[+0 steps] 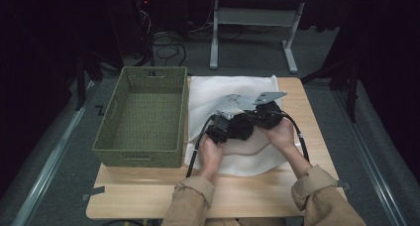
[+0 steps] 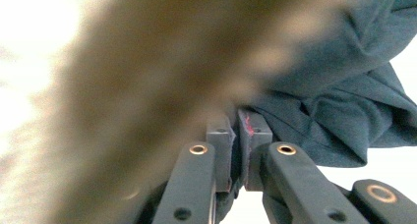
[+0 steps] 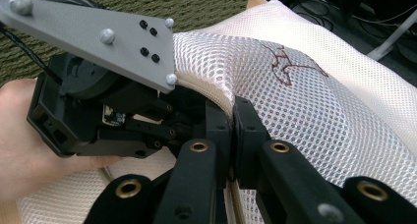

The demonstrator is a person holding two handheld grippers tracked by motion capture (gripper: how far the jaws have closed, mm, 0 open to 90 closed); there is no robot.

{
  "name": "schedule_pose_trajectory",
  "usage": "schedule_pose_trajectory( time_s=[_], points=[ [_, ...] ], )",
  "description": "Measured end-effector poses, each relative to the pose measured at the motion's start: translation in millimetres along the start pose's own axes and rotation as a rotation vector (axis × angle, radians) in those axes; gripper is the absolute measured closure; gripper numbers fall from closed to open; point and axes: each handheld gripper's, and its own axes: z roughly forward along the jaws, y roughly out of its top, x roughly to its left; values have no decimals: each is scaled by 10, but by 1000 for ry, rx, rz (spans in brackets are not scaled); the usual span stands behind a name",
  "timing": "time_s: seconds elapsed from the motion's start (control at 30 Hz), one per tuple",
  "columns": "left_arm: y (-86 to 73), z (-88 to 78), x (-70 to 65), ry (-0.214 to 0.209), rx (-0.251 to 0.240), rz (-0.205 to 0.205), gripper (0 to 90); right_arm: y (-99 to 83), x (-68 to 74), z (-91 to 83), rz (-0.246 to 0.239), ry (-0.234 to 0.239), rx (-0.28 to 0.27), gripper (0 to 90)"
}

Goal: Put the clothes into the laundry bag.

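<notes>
Right gripper view | right claw (image 3: 232, 130) clamps mesh bag (image 3: 305, 101) edge | left claw (image 2: 239, 135) pinches dark cloth (image 2: 334, 96)

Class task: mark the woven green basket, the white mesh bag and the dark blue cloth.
woven green basket (image 1: 110, 121): high view, on its left wall.
white mesh bag (image 3: 314, 101): right gripper view, on its netted upper face.
dark blue cloth (image 2: 339, 111): left gripper view, on its crumpled folds.

Tan sleeves with rolled, gathered cuffs cover both forearms. Each hand carries a black, blocky gripper: the left gripper (image 1: 229, 128) and the right gripper (image 1: 267, 114) each bear a grey three-cornered plate studded with small balls and dark screws. Black cables trail toward the near side. Brass-ringed pivots mark the jaw links.
</notes>
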Motion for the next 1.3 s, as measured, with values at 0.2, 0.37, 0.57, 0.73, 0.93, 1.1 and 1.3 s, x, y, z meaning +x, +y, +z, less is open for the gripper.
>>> schedule_pose_trajectory(
  time_s=[0.2,0.37,0.57,0.73,0.93,1.1,1.3],
  points=[
    [-20,-102,3,-49,-5,2,558,-4,-6,-9,3,0,-6,886],
    [-46,-225,10,-80,10,23,477,-8,-12,-13,9,-7,-14,885],
    [-68,-350,25,-112,12,23,449,-14,-18,-5,6,-11,-17,885],
    [-101,-448,50,-132,-8,38,446,-11,-18,-15,15,-12,-13,885],
    [-167,-539,93,-152,-14,46,431,-10,-16,-12,11,-11,-13,884],
    [-189,-627,107,-152,-34,50,421,-10,-16,-11,12,-10,-13,884],
    [-201,-790,124,-160,-82,57,446,-22,-27,-20,14,-13,-23,884]
  ],
)
